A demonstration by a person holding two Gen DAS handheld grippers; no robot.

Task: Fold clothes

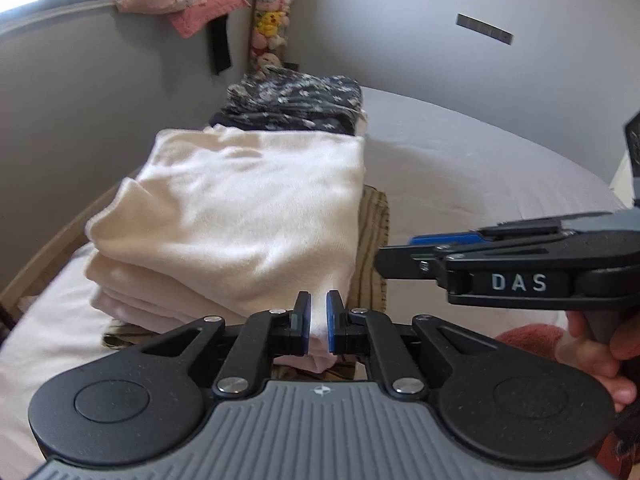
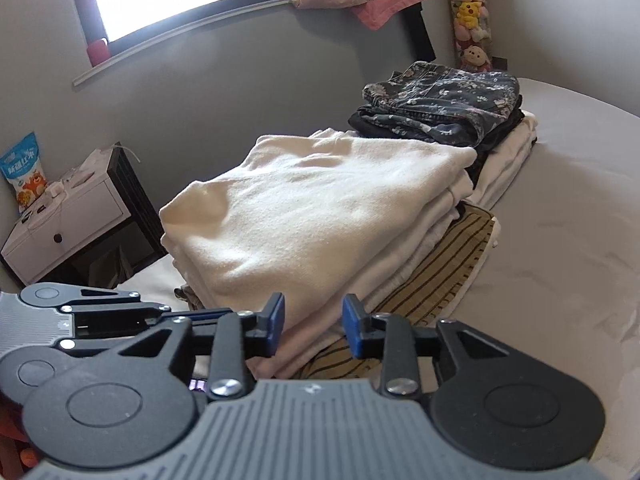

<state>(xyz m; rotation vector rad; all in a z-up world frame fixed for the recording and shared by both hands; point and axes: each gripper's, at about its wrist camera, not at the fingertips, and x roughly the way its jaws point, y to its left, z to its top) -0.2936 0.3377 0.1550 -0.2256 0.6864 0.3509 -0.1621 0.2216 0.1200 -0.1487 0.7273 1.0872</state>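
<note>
Fuzzy matt cream cloth [image 2: 320,216], smooth grey bedsheet [image 2: 560,240], matt black plastic left gripper [image 1: 319,322]

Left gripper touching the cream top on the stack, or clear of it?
Cannot tell. In the left wrist view the left gripper frames the near edge of the cream top, but neither view plainly shows contact or a gap.

— What clothes do you have in front of you?

— I see a cream garment [image 2: 316,216] folded flat on top of a stack, with pale folded layers under it and a tan striped piece [image 2: 436,276] at the bottom.

— Anything behind?

— I see a dark floral garment [image 2: 444,104], folded, on its own pile [image 1: 296,104] just behind.
</note>
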